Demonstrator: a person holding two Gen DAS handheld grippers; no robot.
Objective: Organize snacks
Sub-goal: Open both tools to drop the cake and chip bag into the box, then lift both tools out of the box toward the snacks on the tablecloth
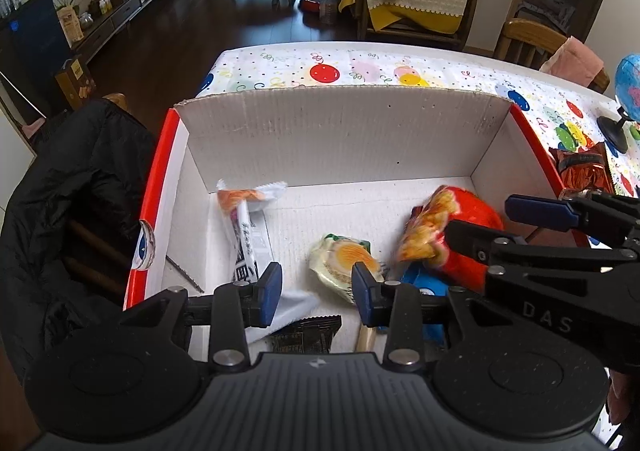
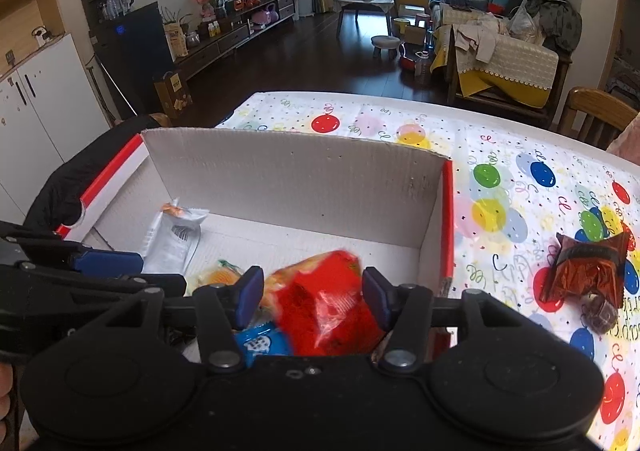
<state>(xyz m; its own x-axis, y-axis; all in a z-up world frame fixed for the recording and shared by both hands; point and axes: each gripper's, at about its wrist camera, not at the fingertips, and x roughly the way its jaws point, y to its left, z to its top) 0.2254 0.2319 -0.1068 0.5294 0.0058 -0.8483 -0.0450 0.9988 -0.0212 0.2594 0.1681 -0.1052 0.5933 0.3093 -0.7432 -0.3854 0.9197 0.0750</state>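
Observation:
A white cardboard box (image 1: 340, 131) with red outer sides stands on the table; it also shows in the right wrist view (image 2: 296, 179). Inside lie a white packet (image 1: 248, 235), a yellow-green packet (image 1: 344, 259), a black packet (image 1: 304, 335), a blue packet (image 1: 428, 287) and a red snack bag (image 1: 460, 227). My left gripper (image 1: 316, 289) is open and empty above the box's near part. My right gripper (image 2: 314, 295) is open over the blurred red bag (image 2: 324, 303), its pads apart from it. A brown foil snack (image 2: 588, 271) lies on the table outside the box.
The table carries a balloon-print cloth (image 2: 512, 187). A globe (image 1: 628, 91) stands at the far right. A black jacket on a chair (image 1: 68, 219) is left of the box. A wooden chair (image 2: 596, 111) is at the table's far side.

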